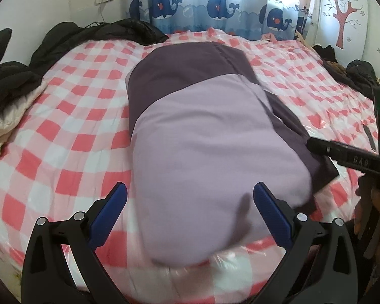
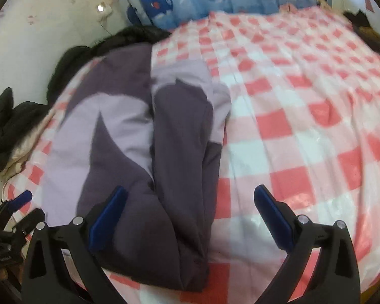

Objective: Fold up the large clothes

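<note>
The left hand-held gripper (image 1: 190,202) has its blue-padded fingers (image 1: 109,215) spread wide, holding nothing. The right hand-held gripper (image 2: 190,202) is likewise spread wide and empty. Both sit at the bed's near edge, the right one just beside the left and level with it.

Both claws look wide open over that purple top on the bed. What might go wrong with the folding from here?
Neither the left claw nor the right claw grips anything, so the purple garment could slump open; its dark sleeve lies loosely along the right side. The checked bed cover looks glossy, so the cloth may slide when pushed. Black jackets piled along the left edge could get in the way.
</note>
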`<state>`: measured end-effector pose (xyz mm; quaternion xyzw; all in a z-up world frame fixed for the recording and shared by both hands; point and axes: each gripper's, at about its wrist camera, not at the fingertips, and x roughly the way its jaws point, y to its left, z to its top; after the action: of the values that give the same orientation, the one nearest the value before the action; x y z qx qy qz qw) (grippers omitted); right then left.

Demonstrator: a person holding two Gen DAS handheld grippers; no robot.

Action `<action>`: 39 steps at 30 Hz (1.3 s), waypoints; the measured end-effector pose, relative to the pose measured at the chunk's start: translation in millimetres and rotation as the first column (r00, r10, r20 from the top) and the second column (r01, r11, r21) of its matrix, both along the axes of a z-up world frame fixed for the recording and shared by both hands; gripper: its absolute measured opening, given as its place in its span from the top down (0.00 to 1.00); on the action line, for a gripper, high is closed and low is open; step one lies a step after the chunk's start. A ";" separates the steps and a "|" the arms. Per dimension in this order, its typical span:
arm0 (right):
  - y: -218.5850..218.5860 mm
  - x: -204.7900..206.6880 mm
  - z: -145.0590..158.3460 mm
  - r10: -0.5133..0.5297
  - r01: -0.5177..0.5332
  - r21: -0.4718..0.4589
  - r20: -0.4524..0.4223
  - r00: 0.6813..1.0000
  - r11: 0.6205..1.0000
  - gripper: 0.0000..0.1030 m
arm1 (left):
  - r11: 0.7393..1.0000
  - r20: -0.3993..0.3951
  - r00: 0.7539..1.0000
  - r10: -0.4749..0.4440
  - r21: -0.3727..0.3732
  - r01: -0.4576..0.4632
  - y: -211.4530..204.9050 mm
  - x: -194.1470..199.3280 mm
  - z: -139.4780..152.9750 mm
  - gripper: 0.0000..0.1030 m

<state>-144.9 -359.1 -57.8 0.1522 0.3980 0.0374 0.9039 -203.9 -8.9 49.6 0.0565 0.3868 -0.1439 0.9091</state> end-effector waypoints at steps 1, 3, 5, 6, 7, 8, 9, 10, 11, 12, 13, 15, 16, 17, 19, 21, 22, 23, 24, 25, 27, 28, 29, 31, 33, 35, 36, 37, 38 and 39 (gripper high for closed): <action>1.1 -6.3 8.0 0.006 -0.006 -0.010 0.015 1.000 1.000 0.07 | 1.000 0.003 1.000 0.003 -0.004 -0.003 1.2 -4.2 3.0 0.07; 3.8 -14.0 18.2 0.009 -0.009 -0.016 0.038 0.999 1.000 0.07 | 1.000 0.004 1.000 0.009 -0.019 -0.009 4.6 -13.1 10.1 0.07; 4.6 -26.8 31.4 0.001 0.001 -0.022 0.080 0.997 1.000 0.07 | 0.999 0.009 1.000 0.018 -0.032 -0.018 8.3 -21.4 16.6 0.07; 4.5 -31.5 35.8 -0.001 0.003 -0.019 0.094 0.996 1.000 0.07 | 0.999 0.009 1.000 0.022 -0.036 -0.021 9.9 -24.3 19.0 0.07; 4.8 -37.0 40.9 -0.004 0.006 -0.018 0.110 0.994 1.000 0.07 | 0.999 0.007 1.000 0.027 -0.039 -0.027 11.7 -27.8 21.5 0.07; 7.4 -44.6 47.3 -0.007 0.010 -0.024 0.125 0.992 1.000 0.07 | 0.999 0.006 0.999 0.035 -0.038 -0.035 13.5 -31.3 24.1 0.07; 9.7 -49.3 51.1 -0.005 0.009 -0.030 0.133 0.991 1.000 0.07 | 0.998 0.005 0.999 0.041 -0.037 -0.041 14.7 -33.6 25.8 0.07; 15.3 -57.3 56.8 -0.001 0.007 -0.042 0.137 0.991 0.999 0.07 | 0.998 0.001 0.999 0.046 -0.040 -0.046 16.5 -36.9 27.8 0.07; 18.2 -59.5 59.1 0.003 0.004 -0.054 0.137 0.991 0.999 0.07 | 0.998 -0.006 0.999 0.050 -0.046 -0.050 18.7 -40.1 29.5 0.07; 24.5 -64.6 62.3 0.011 -0.001 -0.073 0.134 0.991 0.997 0.07 | 0.997 -0.010 0.998 0.054 -0.048 -0.055 20.2 -42.2 30.4 0.07; 31.9 -68.8 64.0 0.021 -0.008 -0.097 0.124 0.992 0.995 0.07 | 0.997 -0.014 0.998 0.063 -0.049 -0.063 22.4 -45.2 31.4 0.07; 43.7 -74.3 62.9 0.039 -0.026 -0.134 0.093 0.995 0.991 0.07 | 0.995 -0.027 0.997 0.076 -0.058 -0.078 27.6 -50.0 32.6 0.07; 48.9 -76.1 61.2 0.047 -0.037 -0.141 0.074 0.996 0.989 0.07 | 0.995 -0.033 0.996 0.080 -0.062 -0.082 29.4 -51.6 32.4 0.07; 56.0 -76.8 57.3 0.065 -0.059 -0.143 0.037 0.997 0.988 0.07 | 0.994 -0.044 0.995 0.087 -0.065 -0.089 31.8 -54.1 32.0 0.07; 67.5 -75.4 48.9 0.061 -0.067 -0.166 -0.045 0.997 0.984 0.07 | 0.993 -0.059 0.994 0.090 -0.067 -0.094 34.1 -56.6 30.0 0.07; 75.6 -75.6 42.7 0.081 -0.093 -0.140 -0.087 0.993 0.986 0.07 | 0.993 -0.077 0.993 0.093 -0.062 -0.098 36.1 -57.9 27.2 0.07; 78.2 -77.1 41.7 0.100 -0.109 -0.118 -0.082 0.992 0.987 0.07 | 0.993 -0.083 0.992 0.097 -0.060 -0.102 36.9 -58.2 25.9 0.07; 82.0 -79.3 43.1 0.120 -0.126 -0.104 -0.067 0.991 0.987 0.07 | 0.992 -0.093 0.990 0.101 -0.060 -0.107 38.4 -58.4 24.4 0.07; 85.9 -79.0 44.1 0.122 -0.130 -0.118 -0.072 0.990 0.985 0.07 | 0.992 -0.100 0.990 0.103 -0.060 -0.109 39.8 -57.9 23.0 0.07; 88.7 -76.8 43.8 0.121 -0.132 -0.134 -0.089 0.989 0.982 0.07 | 0.992 -0.104 0.989 0.106 -0.060 -0.113 41.1 -57.7 22.3 0.07; 92.8 -74.8 44.3 0.116 -0.132 -0.174 -0.099 0.988 0.976 0.07 | 0.991 -0.102 0.988 0.116 -0.054 -0.122 42.6 -58.0 22.5 0.07; 93.8 -74.4 45.3 0.112 -0.128 -0.189 -0.095 0.989 0.974 0.07 | 0.991 -0.105 0.988 0.116 -0.056 -0.122 43.6 -57.7 22.5 0.07; 94.7 -73.7 46.4 0.099 -0.119 -0.209 -0.102 0.990 0.971 0.07 | 0.991 -0.108 0.987 0.119 -0.055 -0.126 44.3 -57.3 22.5 0.07; 94.3 -72.8 47.6 0.090 -0.111 -0.211 -0.107 0.990 0.971 0.07 | 0.990 -0.108 0.986 0.126 -0.048 -0.131 43.7 -57.5 22.5 0.07; 95.0 -72.2 49.9 0.084 -0.106 -0.221 -0.107 0.991 0.970 0.07 | 0.990 -0.110 0.985 0.131 -0.041 -0.136 43.4 -57.0 22.4 0.07; 96.7 -72.0 51.4 0.085 -0.108 -0.233 -0.108 0.991 0.967 0.07 | 0.990 -0.111 0.985 0.131 -0.030 -0.135 43.4 -56.1 21.9 0.07; 96.9 -71.7 51.9 0.084 -0.108 -0.241 -0.108 0.991 0.965 0.07 | 0.991 -0.113 0.985 0.129 -0.022 -0.132 42.8 -56.4 21.4 0.07; 97.8 -71.7 52.2 0.083 -0.108 -0.246 -0.108 0.991 0.963 0.07 | 0.991 -0.114 0.985 0.129 -0.015 -0.132 42.7 -56.1 21.0 0.07; 98.1 -71.6 52.3 0.085 -0.110 -0.246 -0.108 0.990 0.963 0.07 | 0.991 -0.114 0.985 0.130 -0.012 -0.132 43.5 -55.1 20.7 0.07; 98.2 -71.4 52.1 0.086 -0.111 -0.242 -0.109 0.990 0.964 0.07 | 0.990 -0.114 0.984 0.136 -0.005 -0.138 43.9 -55.2 20.1 0.07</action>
<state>-216.3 -261.0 -5.6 0.0201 0.4504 0.0248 0.8923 -259.1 35.0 69.7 0.0155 0.4399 -0.0866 0.8937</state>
